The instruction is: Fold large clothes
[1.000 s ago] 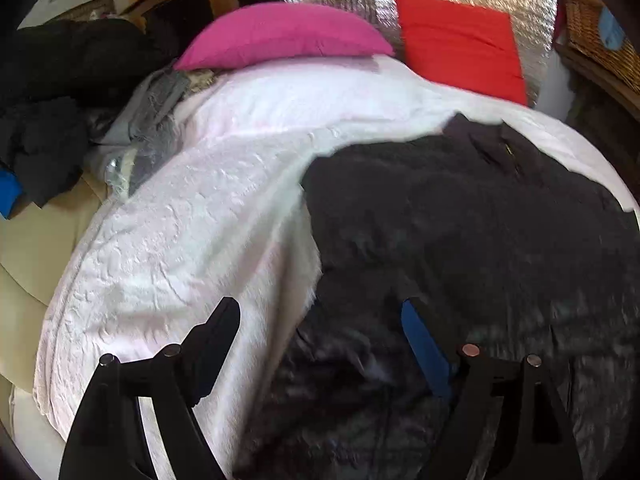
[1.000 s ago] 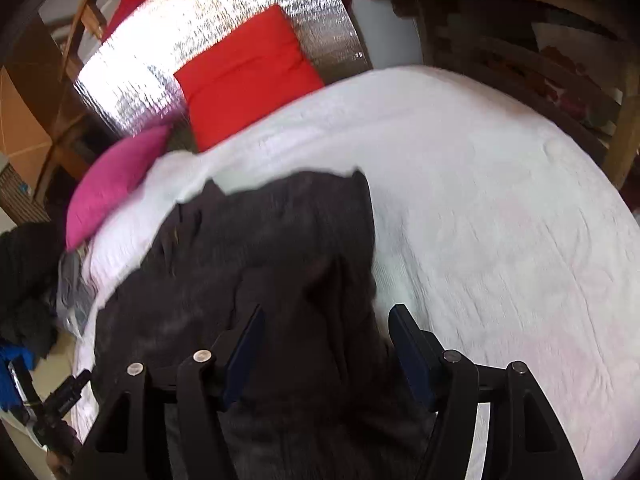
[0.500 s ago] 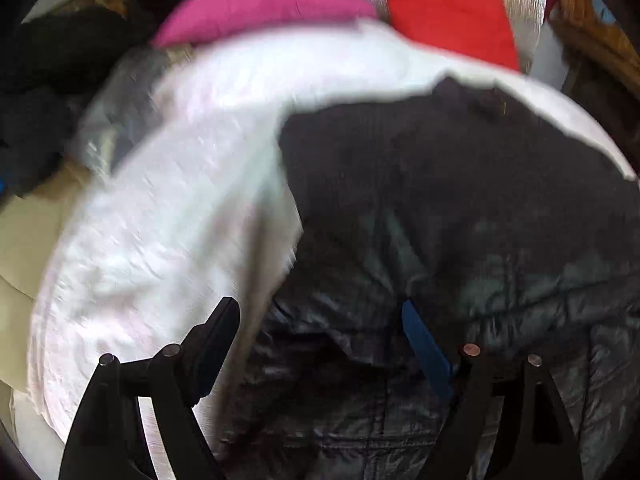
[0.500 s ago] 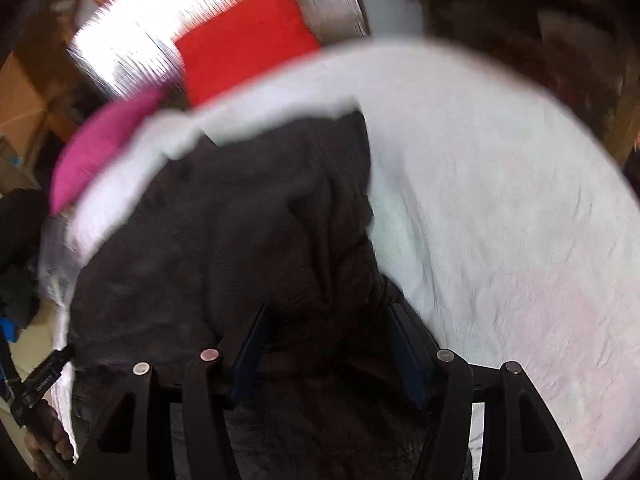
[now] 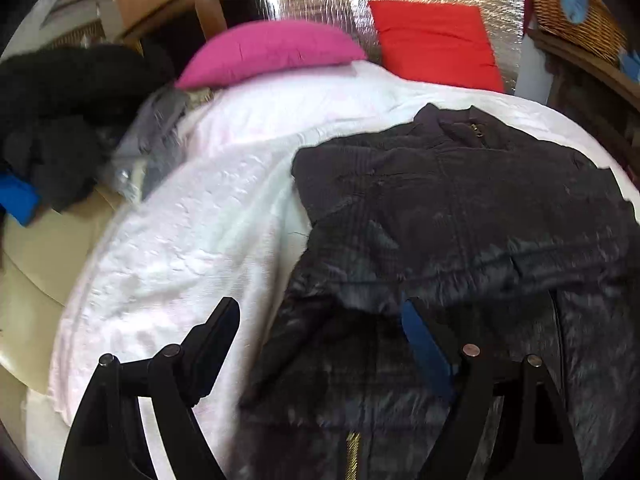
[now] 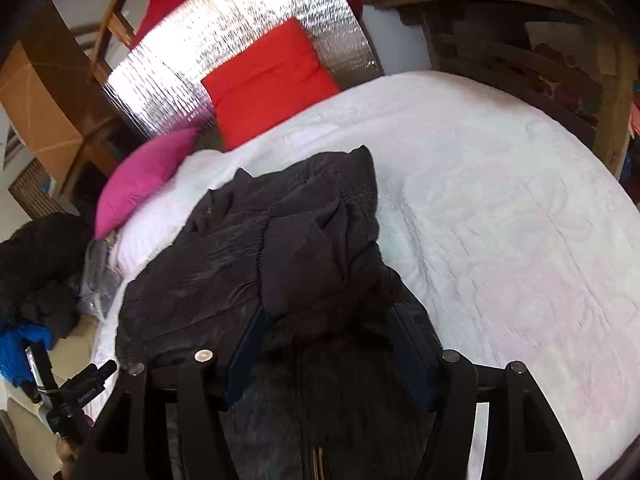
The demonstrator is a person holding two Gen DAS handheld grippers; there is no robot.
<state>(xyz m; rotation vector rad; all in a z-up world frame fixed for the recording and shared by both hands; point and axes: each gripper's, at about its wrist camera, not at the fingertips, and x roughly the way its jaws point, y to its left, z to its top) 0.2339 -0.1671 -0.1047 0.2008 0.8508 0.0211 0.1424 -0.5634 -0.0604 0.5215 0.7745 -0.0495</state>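
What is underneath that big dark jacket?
The black jacket lies on a white bedspread, which shows all around it. Whatever is directly beneath the jacket is covered, so I cannot tell if anything else is under there.

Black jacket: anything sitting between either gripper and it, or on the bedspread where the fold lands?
Nothing visible does. The black jacket lies directly under both sets of open fingers, the left gripper over its left edge, the right gripper over its bunched sleeve. The white bedspread beside it looks bare.
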